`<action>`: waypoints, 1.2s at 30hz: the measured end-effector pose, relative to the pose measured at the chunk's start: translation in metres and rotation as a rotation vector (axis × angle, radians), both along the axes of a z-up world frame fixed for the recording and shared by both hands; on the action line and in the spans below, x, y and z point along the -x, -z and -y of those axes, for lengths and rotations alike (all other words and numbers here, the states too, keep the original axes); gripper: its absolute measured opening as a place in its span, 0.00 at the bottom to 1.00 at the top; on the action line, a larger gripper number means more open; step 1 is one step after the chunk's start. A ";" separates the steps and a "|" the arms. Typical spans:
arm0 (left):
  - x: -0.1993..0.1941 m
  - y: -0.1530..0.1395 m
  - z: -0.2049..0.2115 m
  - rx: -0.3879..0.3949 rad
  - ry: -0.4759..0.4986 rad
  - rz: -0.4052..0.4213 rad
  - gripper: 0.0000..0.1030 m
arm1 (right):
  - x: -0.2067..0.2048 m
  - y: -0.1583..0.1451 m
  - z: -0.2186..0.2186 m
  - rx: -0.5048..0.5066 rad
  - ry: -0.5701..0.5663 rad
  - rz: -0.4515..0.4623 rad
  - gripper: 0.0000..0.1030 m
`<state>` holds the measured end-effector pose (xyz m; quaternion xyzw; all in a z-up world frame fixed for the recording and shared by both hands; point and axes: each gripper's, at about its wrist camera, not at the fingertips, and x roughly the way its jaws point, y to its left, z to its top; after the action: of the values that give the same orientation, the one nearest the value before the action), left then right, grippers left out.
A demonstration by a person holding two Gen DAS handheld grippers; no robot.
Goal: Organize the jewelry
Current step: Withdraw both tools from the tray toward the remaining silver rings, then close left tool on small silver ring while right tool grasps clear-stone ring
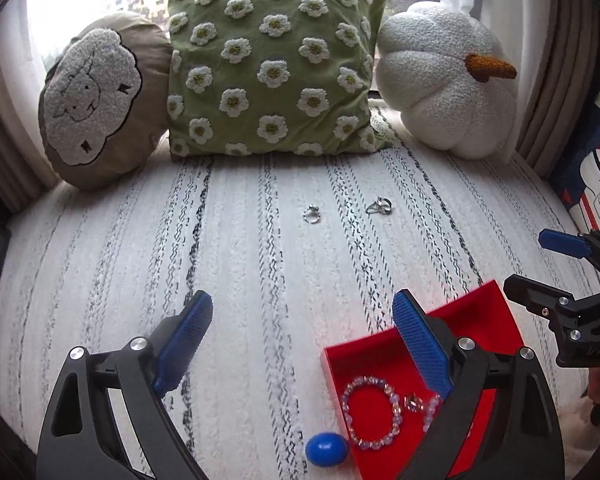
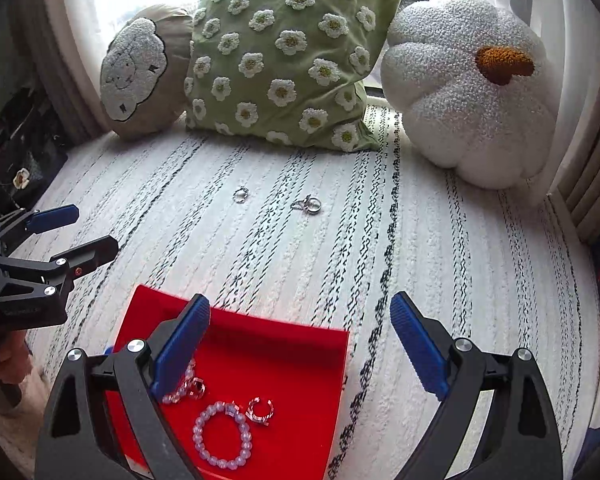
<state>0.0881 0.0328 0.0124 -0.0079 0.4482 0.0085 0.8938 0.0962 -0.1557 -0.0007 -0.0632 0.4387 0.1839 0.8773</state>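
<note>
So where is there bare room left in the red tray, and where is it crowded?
The red tray is bare along its far edge and right side. Its near-left part is crowded with the beaded bracelet, small rings and a second bracelet.

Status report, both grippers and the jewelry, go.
Left gripper open, empty. Right gripper open, empty. Beaded bracelets in red tray; two silver rings loose on rug. Path to them unobstructed.
</note>
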 end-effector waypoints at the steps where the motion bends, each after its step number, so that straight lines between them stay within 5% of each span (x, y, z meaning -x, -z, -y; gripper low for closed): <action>1: -0.012 0.003 -0.005 0.006 -0.011 -0.013 0.85 | -0.013 0.001 -0.004 0.008 0.004 -0.009 0.87; 6: -0.064 0.021 -0.025 0.040 -0.057 -0.067 0.85 | -0.071 0.020 -0.014 0.037 0.048 -0.068 0.87; 15: -0.129 0.067 -0.024 -0.040 -0.051 -0.140 0.85 | -0.143 0.069 -0.032 0.073 0.046 -0.154 0.87; 28: -0.174 0.102 -0.019 -0.034 -0.035 -0.163 0.84 | -0.170 0.096 -0.051 0.056 0.022 -0.174 0.86; 36: -0.181 0.115 -0.017 -0.044 -0.042 -0.177 0.84 | -0.174 0.100 -0.053 0.057 0.015 -0.177 0.77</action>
<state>0.2690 0.0501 -0.1021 0.0033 0.5250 0.0377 0.8502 0.2699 -0.1027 -0.1010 -0.0684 0.5200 0.1696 0.8344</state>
